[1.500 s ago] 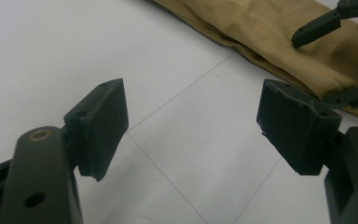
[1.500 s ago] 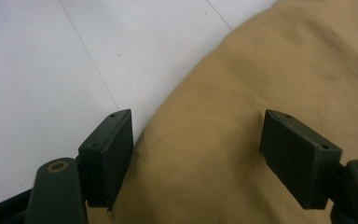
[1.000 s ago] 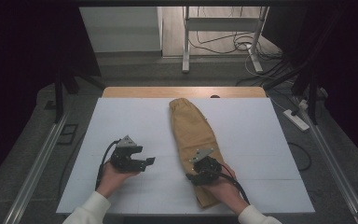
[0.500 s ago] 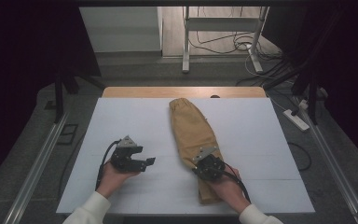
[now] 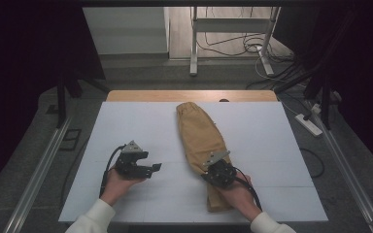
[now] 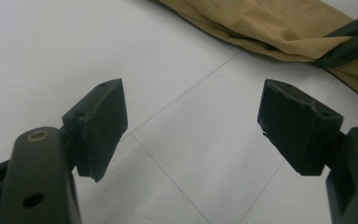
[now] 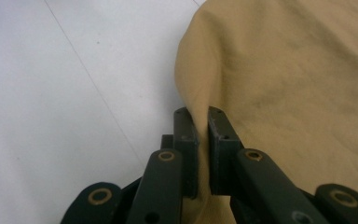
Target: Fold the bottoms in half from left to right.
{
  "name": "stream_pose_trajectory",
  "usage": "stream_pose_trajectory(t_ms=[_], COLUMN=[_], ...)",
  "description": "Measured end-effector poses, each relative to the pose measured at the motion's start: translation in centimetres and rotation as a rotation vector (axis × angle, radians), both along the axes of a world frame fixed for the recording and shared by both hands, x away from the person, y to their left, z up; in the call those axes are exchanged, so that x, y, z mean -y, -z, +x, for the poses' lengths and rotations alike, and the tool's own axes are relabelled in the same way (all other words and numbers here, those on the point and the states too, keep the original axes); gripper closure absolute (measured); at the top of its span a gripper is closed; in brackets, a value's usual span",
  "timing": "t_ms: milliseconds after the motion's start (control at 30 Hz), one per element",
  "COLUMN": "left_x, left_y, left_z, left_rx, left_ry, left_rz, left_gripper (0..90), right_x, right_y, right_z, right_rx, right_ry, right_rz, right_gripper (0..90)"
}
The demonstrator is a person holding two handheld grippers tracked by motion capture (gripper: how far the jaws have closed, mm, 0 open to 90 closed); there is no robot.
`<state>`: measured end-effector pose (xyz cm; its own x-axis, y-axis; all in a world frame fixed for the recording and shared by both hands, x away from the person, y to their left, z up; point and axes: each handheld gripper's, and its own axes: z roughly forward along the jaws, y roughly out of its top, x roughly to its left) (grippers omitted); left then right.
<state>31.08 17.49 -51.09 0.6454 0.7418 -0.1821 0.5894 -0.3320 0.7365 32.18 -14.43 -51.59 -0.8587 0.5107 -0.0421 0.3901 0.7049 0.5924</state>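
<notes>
Near the front edge of the white desk (image 5: 281, 145), the right gripper (image 7: 204, 135) has just closed its jaws, and they pinch a raised fold at the edge of the long tan folded cloth garment (image 5: 200, 136). In the right gripper view only a thin ridge of fabric sits between the pads, so the hold looks shallow; a quick pull could, I judge, slide the cloth out, or lift just the top layer and leave the rest lying flat. I cannot tell how many layers are caught. The garment's near end lies under the right hand (image 5: 235, 191), which may drag it askew if the hand shifts.

To the left, well apart from the cloth, the left gripper (image 6: 193, 123) rests on bare desk with its jaws spread wide and nothing between them. With only one grip on the cloth, any lift may let the free length swing, twist or unfold.

Farther on, the garment runs up the middle of the desk toward the far edge, where its gathered end lies near the wooden strip (image 5: 141, 95). A hard tug toward the front could bunch that far end.
</notes>
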Motion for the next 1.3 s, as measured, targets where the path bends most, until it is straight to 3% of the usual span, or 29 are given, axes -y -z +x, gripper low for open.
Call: stream_pose_trajectory(t_ms=[167,433,733,1300], left_x=[-0.2,-0.4,-0.5,-0.5], left_y=[-0.1,-0.1,-0.1,-0.2], left_z=[0.0,0.1,0.1,0.2], left_rx=[0.0,0.002,0.001,0.002], left_ry=[-0.005,-0.008,-0.01,-0.01], left_rz=[-0.002,-0.005,-0.005,-0.016], left_gripper=[23.4,23.4,23.4,23.3], right_x=[0.3,-0.3,-1.6,-5.0], right_y=[-0.2,-0.4,-0.2,0.4], right_z=[0.2,-0.4,-1.0,-3.0], right_rx=[-0.04,-0.05,-0.098,-0.11], right_ry=[0.003,-0.024,-0.066,-0.187], right_rz=[0.049,0.075,0.116,0.107], right_gripper=[83.7,83.8,83.6,83.3])
